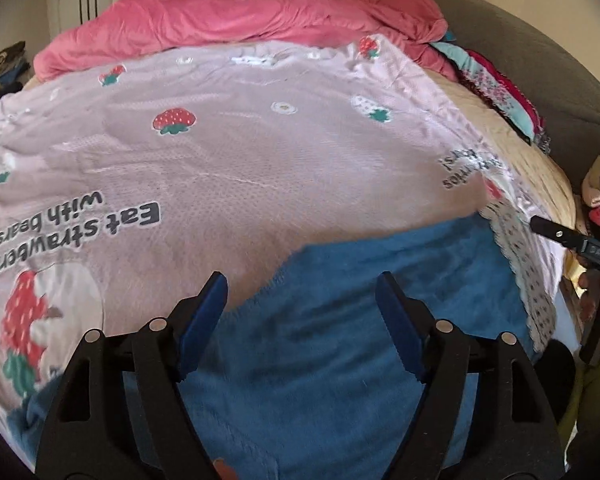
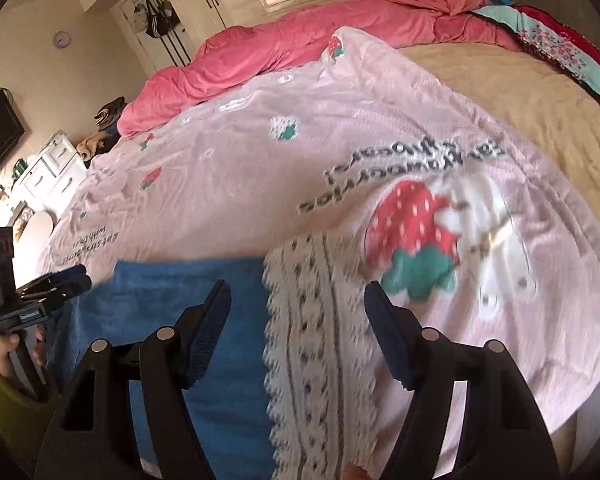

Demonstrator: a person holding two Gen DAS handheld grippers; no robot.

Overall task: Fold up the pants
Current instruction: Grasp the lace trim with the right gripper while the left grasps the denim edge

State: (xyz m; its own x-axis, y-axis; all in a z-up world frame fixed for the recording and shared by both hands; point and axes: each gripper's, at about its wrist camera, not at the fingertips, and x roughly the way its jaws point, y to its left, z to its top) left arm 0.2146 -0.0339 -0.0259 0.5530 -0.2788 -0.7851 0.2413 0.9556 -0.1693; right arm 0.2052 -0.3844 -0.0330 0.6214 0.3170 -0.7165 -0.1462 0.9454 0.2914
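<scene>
Blue fleece pants (image 1: 360,320) lie flat at the near edge of the bed on a pink strawberry blanket (image 1: 240,160). A white patterned band (image 1: 528,280) runs along their right side. My left gripper (image 1: 302,300) is open and empty just above the blue cloth. In the right wrist view the pants (image 2: 180,288) sit at lower left with the white band (image 2: 312,340) beside them. My right gripper (image 2: 296,312) is open and empty over the band. The left gripper (image 2: 68,276) shows at the left edge there, and the right gripper's finger (image 1: 556,234) shows at the right edge of the left view.
A crumpled pink duvet (image 1: 240,20) lies across the far side of the bed. Folded colourful clothes (image 1: 496,84) are piled at the far right by a grey headboard (image 1: 520,40). A beige sheet (image 2: 520,92) is bare on the right. White drawers (image 2: 48,172) stand beyond the bed.
</scene>
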